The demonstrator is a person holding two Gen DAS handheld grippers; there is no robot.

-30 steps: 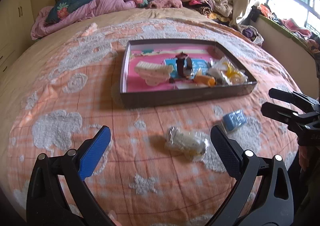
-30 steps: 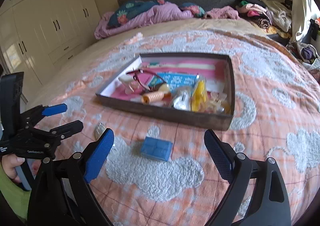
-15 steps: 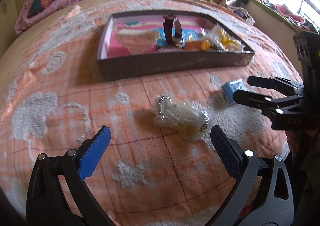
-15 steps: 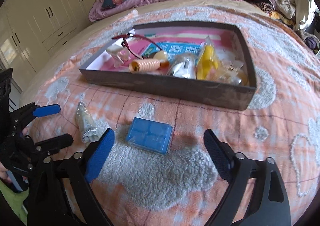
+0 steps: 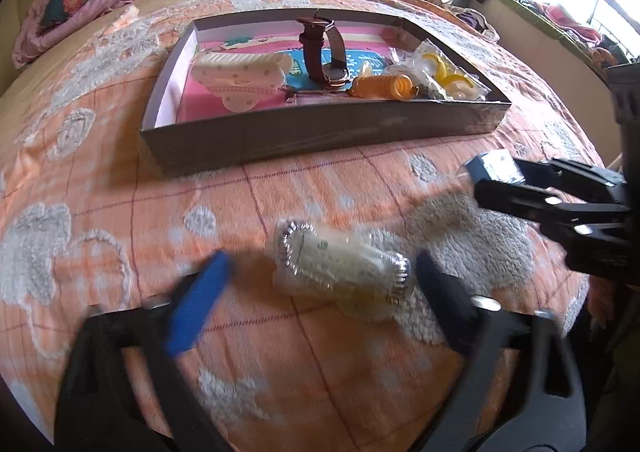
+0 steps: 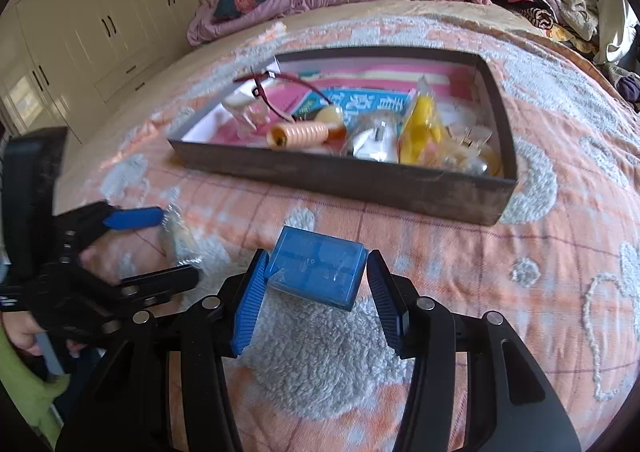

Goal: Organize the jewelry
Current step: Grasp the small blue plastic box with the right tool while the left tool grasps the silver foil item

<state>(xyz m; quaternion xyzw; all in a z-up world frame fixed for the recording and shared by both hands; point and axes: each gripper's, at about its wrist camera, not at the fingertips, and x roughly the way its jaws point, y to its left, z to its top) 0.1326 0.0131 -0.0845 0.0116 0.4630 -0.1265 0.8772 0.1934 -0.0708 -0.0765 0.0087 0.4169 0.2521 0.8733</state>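
While the fleecy orange bedspread (image 6: 540, 252) carries a dark shallow cardboard tray (image 5: 320, 132), the right gripper (image 6: 316, 292) closes its ribbed pads on a translucent blue box (image 6: 316, 272). Only the left view shows the crinkly bagged bracelet (image 5: 344, 268) between the left gripper (image 5: 316, 292)'s wide-open jaws.

The right gripper (image 6: 316, 292) has narrowed around the blue box (image 6: 318, 272); the left gripper (image 5: 316, 292) has reached the plastic packet (image 5: 344, 266).
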